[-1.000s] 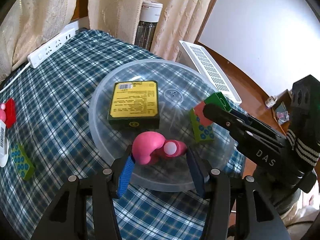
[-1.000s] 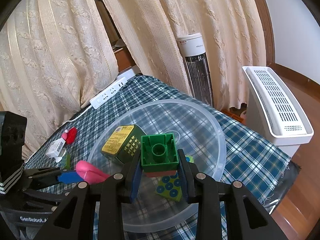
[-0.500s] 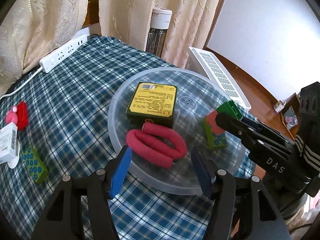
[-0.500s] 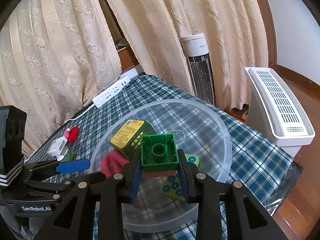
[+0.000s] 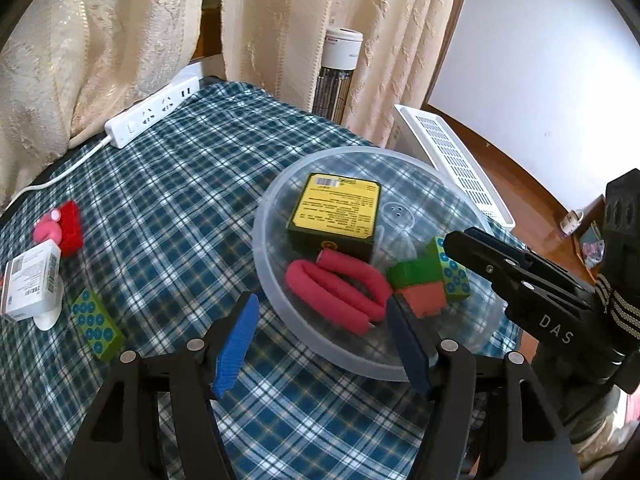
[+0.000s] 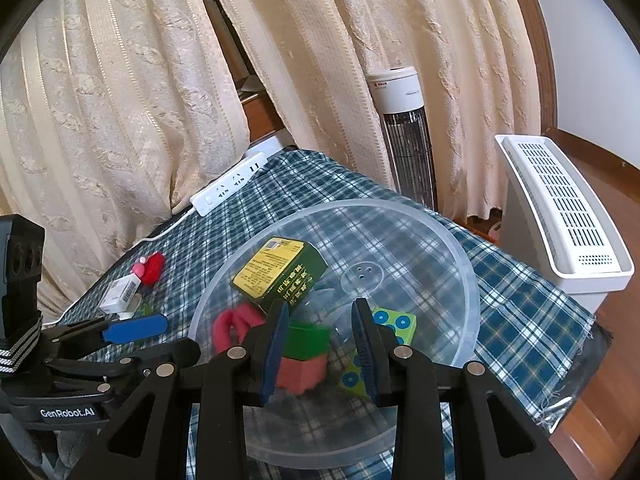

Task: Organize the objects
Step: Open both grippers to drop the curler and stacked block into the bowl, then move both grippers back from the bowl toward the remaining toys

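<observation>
A clear plastic bowl [image 5: 352,151] [image 6: 400,205] stands on the plaid cloth. In it lie a yellow-and-green box [image 5: 336,212] [image 6: 280,268], a pink foam roller [image 5: 336,292] [image 6: 232,328], a blue-dotted green block [image 5: 454,276] [image 6: 394,322] and a green-and-red block [image 5: 416,280] [image 6: 310,340]. My left gripper [image 5: 322,304] hangs at the bowl's near rim, its jaws opening with nothing between them. My right gripper [image 6: 320,304] [image 5: 460,242] hovers over the bowl. Its pads stand apart, and the green-and-red block lies below them, untouched by the right pad.
On the cloth to the left lie another dotted green block [image 5: 96,328], a white box [image 5: 32,280], a red block [image 5: 70,228] and a white power strip [image 5: 152,112]. A white heater [image 5: 452,164] stands past the table's right edge, with curtains behind.
The left gripper let go of the pink roller, opened wider and drew back; the roller uncurled in the bowl. The green-and-red block left the right gripper's pads and now lies in the bowl.
</observation>
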Demonstrator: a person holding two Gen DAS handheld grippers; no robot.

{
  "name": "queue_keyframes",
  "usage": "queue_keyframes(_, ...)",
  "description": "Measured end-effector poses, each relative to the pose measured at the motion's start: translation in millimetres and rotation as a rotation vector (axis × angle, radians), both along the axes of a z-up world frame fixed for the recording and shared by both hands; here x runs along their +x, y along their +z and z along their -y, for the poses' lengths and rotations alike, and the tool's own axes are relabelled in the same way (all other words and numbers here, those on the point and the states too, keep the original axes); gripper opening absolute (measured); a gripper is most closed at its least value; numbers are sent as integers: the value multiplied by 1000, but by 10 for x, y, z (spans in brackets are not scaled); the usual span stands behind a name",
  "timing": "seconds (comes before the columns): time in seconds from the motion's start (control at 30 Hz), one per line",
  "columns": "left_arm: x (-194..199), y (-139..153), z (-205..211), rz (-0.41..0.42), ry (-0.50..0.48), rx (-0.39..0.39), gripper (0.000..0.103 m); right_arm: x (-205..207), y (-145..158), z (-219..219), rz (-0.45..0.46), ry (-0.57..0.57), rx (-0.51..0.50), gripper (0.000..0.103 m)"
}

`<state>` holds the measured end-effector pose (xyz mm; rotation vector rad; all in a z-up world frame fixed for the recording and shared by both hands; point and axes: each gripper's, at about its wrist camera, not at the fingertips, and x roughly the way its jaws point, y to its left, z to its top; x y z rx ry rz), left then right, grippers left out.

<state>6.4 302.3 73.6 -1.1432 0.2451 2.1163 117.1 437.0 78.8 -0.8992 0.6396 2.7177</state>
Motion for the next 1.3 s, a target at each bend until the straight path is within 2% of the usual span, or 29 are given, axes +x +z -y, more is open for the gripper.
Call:
queue_keyframes(0.23,-30,16,121,-5,38,-1,68,-14,28,73,-2,10,4,38)
queue_keyframes(0.3,-37,22,164,-13,52,-4,70,-9,29,79,-3,11,4,43)
queue_keyframes(0.43,-89,23,282,-15,87,-5,70,-33,37,136,-4,18,3,47)
queue_keyframes(0.6,-168,28,459,-16,137,-4,70,-57,54,212,-15,22,-4,64)
queue_keyframes(0.77,-254,49,671,-36,199,-5,77,-107,59,292,-14,42,-6,64)
queue_keyframes(0.97,-401,57,977,-44,278,-6,77,-178,57,415,-8,76,-6,65)
queue_keyframes(1.3,-631,9,1537,-9,424,13,77,-311,81,652,-5,132,4,65)
